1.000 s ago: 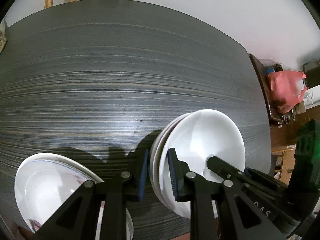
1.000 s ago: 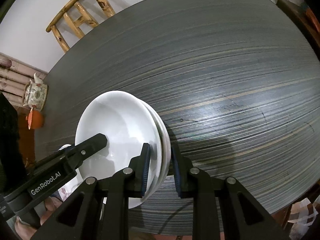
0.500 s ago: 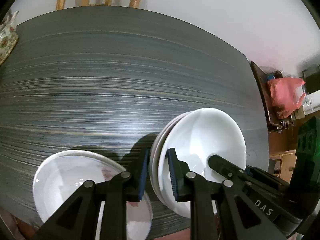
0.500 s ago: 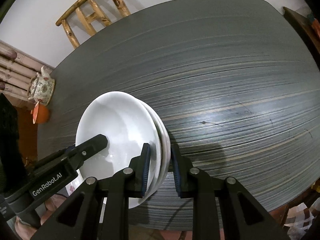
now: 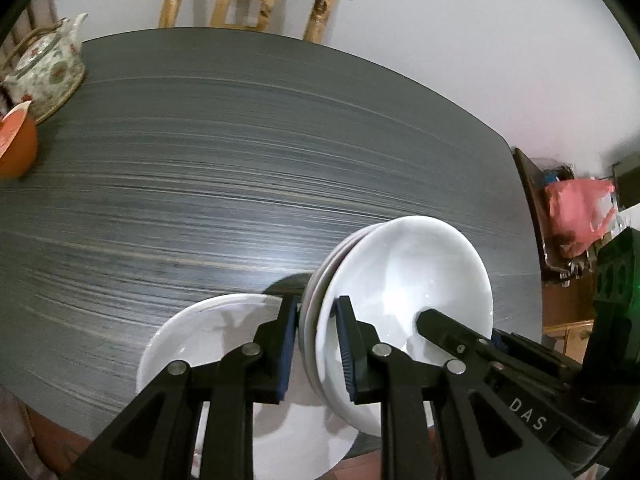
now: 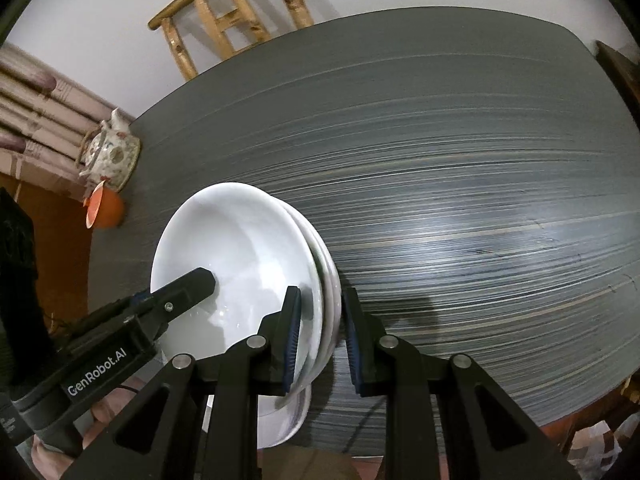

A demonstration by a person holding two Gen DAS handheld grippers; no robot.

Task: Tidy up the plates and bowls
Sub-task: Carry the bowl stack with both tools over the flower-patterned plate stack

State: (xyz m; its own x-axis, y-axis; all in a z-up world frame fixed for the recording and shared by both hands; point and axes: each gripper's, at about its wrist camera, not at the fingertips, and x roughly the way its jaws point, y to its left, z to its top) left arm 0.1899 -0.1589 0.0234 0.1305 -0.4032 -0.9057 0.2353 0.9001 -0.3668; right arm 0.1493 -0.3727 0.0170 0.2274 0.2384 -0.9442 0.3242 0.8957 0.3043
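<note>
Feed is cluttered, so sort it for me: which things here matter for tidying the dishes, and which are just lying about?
Job items: stack of white bowls, held by left gripper and right gripper; white plates on the table.

Lying about: floral teapot, orange cup, wooden chair, red bag.

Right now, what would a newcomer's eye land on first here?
The stack of white bowls, clamped at opposite rims by the left tool and right tool above the dark striped table. A white plate sits beneath it, and a floral teapot at the far edge.
</note>
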